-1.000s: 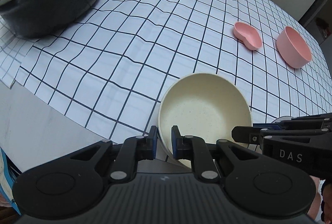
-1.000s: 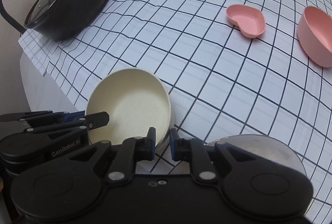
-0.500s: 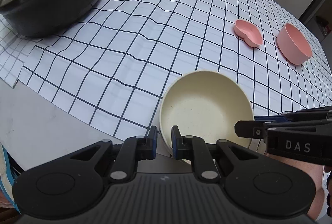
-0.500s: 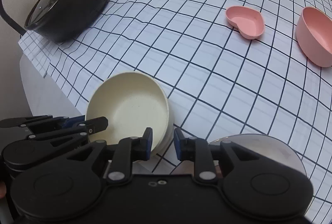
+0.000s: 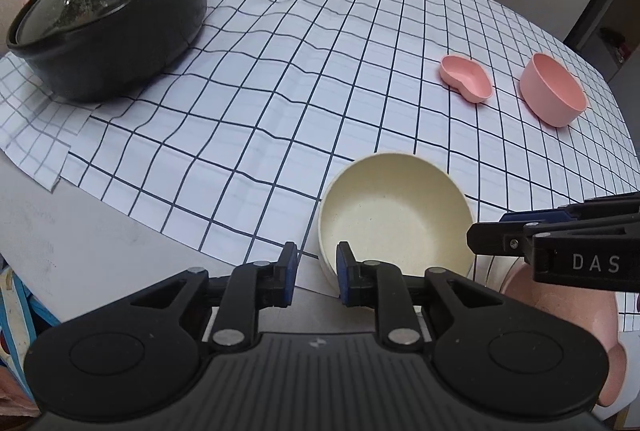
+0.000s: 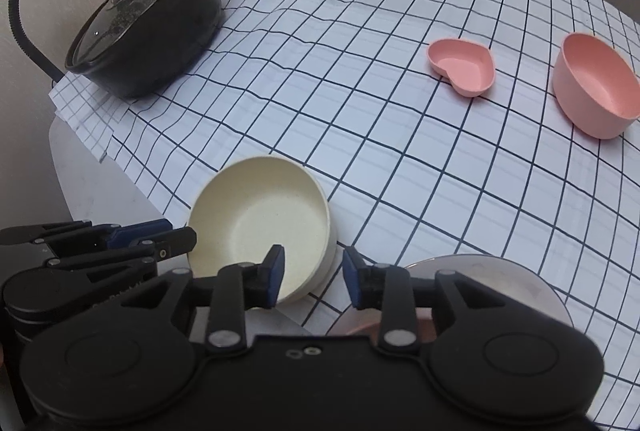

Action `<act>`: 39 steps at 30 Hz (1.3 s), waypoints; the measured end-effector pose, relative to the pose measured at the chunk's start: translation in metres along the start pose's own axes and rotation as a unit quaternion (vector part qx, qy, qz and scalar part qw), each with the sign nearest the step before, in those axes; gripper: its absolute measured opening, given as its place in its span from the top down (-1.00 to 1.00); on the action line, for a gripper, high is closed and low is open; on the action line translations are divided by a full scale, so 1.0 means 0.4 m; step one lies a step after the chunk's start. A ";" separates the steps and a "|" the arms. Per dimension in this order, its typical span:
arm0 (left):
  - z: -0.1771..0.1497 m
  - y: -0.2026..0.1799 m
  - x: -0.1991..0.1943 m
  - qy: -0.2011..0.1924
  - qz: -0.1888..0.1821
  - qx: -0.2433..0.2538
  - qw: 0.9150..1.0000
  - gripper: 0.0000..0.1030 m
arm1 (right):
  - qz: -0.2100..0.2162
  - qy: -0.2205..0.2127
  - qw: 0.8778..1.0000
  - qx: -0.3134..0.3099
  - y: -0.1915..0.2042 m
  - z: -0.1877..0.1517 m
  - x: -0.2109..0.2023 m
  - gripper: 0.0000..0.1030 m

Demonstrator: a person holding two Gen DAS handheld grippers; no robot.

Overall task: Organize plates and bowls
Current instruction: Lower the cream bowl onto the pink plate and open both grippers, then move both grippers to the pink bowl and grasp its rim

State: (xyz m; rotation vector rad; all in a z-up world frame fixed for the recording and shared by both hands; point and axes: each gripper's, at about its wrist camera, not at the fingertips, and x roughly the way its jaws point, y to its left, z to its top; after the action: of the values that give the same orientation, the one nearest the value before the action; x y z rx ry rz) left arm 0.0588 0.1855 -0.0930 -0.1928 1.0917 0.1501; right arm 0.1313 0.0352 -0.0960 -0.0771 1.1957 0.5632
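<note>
Fig.: cream bowl (image 5: 394,215) sits near tablecloth (image 5: 320,71) edge w/ its rim between both jaw pairs. Left gripper (image 5: 316,269) & right gripper (image 6: 314,271) jaws opening, pads off the rim: prob. letting go.

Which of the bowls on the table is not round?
The small pink dish beside the pink bowl: it is heart-shaped and shallow. The pink bowl and the cream bowl are round.

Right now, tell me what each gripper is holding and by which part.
Nothing is held. The left gripper and right gripper each straddle the cream bowl rim at its near edge, jaws opening, pads off it; the bowl sits on the tablecloth.
</note>
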 end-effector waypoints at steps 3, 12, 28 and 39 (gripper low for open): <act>0.004 -0.007 -0.019 -0.009 -0.005 0.002 1.000 0.53 | -0.004 -0.011 1.000 -0.003 0.003 -0.003 -0.023 0.32; 0.040 -0.069 -0.057 -0.033 -0.019 0.032 0.999 0.52 | -0.018 -0.050 0.999 0.001 -0.027 -0.004 -0.101 0.23; 0.160 -0.250 -0.064 -0.076 -0.026 0.066 0.995 -0.27 | -0.044 -0.097 0.994 -0.003 -0.176 0.060 -0.206 -0.35; 0.274 -0.376 0.011 -0.075 -0.042 0.049 0.995 -0.50 | -0.077 -0.128 0.989 0.013 -0.353 0.124 -0.246 -0.88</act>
State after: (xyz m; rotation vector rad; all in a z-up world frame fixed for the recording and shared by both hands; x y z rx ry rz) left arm 0.1880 0.0641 -0.0358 -0.1359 0.9370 0.0344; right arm 0.2134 -0.1058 -0.0222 -0.0719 0.9372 0.4091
